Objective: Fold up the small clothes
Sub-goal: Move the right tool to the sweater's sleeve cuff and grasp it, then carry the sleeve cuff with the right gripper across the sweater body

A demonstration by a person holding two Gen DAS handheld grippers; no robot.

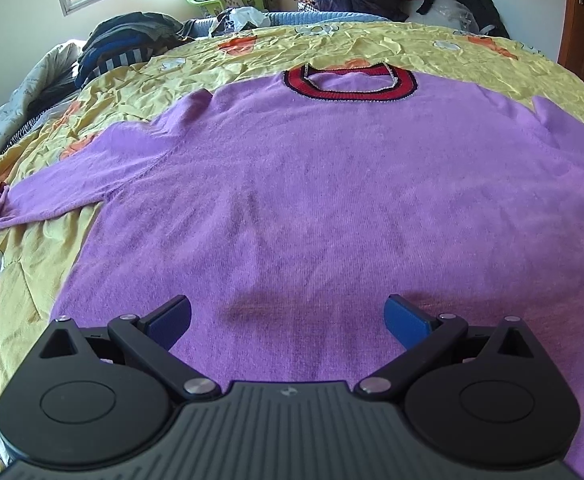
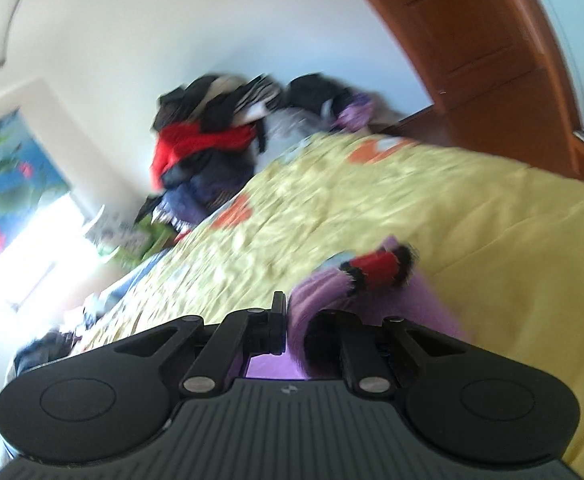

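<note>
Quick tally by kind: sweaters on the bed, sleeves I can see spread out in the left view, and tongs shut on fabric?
Purple sweater on the yellow bedsheet: 1
Sleeves spread out: 1 fully seen, the left sleeve
Tongs shut on fabric: 1, right tongs; left tongs open
Total: 3

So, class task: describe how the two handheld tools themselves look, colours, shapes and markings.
Both the left tool and right tool share a grey ribbed body with a small logo, black rounded side housings, black linkage arms and silver pivot pins. The left's finger pads are blue. No cables or sleeves show.

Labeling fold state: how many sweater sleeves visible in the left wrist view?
2. Left sleeve spread out on the yellow bedsheet; right sleeve at the frame's right edge, partly cut off.
</note>
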